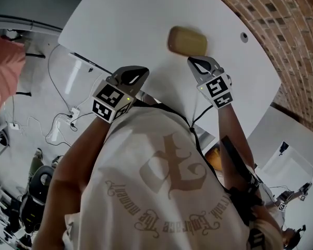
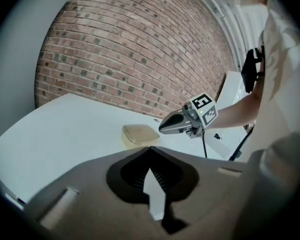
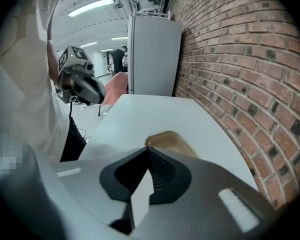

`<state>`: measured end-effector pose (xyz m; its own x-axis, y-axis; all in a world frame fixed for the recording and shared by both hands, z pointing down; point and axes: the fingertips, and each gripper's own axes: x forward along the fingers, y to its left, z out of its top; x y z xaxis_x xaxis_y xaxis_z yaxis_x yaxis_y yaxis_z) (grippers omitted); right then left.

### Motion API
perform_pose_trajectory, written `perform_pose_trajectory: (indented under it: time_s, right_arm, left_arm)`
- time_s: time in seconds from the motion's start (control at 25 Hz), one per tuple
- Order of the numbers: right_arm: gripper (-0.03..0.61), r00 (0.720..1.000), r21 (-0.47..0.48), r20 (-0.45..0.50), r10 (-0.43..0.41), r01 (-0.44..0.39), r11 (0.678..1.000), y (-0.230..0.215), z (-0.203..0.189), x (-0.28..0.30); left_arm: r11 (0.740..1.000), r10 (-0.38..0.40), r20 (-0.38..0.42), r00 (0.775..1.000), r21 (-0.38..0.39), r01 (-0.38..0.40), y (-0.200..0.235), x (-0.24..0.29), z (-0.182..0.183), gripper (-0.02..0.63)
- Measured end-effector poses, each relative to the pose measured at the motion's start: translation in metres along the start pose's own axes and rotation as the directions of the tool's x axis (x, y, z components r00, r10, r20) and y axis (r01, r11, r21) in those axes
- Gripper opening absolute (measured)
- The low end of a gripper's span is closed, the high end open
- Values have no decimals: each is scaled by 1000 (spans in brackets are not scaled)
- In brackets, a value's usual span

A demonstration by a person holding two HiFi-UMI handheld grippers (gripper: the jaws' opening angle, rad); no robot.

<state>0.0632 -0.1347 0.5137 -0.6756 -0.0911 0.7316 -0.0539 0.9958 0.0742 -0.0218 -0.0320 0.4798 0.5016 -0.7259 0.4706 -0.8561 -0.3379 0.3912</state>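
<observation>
On the white table, a tan container is sitting ahead of my grippers.
My right gripper is hovering just beside it, jaws pressed together and gripping nothing. My left gripper is hanging over the near edge, likewise closed and empty.

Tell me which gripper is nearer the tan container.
The right gripper, just beside the tan container; the left gripper is clearly farther off.

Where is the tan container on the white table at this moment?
In the head view, the tan container lies on the white table just ahead of the right gripper, toward the brick wall; the left gripper is farther away.
</observation>
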Motion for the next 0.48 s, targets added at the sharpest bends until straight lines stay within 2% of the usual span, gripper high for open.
perform_pose_trajectory:
  time_s: [0.28,0.48]
  right_arm:
    - [8,992,-147,-119,52,-69,987,0,-11,15]
    - [9,966,-305,-254,43,-123,944,-4,-23,22]
  left_arm:
    - [1000,10,8,1000,-22,-10,5,-2,-5,3]
    - [999,24,14,1000,-30,-24,9,-5,-8,3]
